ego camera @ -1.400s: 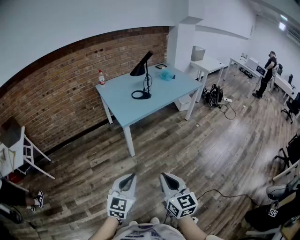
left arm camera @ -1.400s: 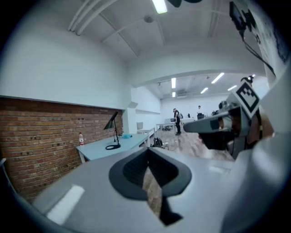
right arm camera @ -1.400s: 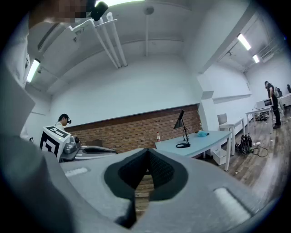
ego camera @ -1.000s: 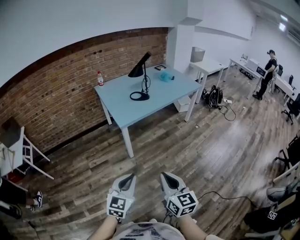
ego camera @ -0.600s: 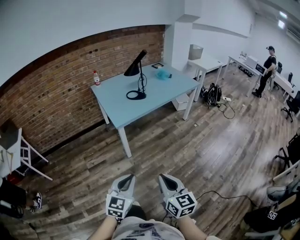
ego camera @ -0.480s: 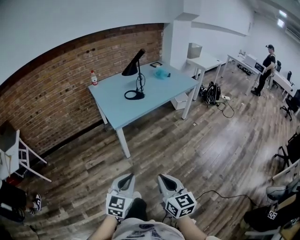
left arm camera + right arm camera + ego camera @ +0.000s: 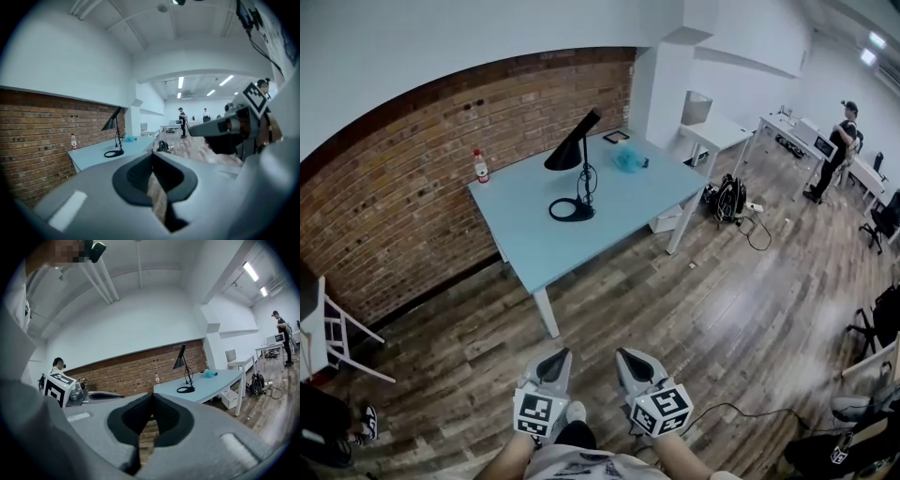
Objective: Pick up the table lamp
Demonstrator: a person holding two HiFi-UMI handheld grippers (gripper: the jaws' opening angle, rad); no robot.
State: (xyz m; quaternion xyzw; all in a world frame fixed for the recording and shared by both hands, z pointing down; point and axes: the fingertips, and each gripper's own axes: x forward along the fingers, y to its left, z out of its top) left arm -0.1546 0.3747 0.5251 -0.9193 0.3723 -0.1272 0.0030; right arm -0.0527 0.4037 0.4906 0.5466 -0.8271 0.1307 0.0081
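Currently the left gripper (image 7: 555, 362) and right gripper (image 7: 630, 360) are clenched and empty at 6 o'clock. Black cone-shade metal table lamp (image 7: 583, 183) stands on the pale blue rectangular table (image 7: 534, 239) at 12 o'clock, well apart. Risk: jaws arriving clenched could topple it

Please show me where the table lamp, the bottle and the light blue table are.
table lamp (image 7: 566, 154), head view, on its black shade.
bottle (image 7: 479, 168), head view, on its body.
table (image 7: 619, 221), head view, on the bare top.
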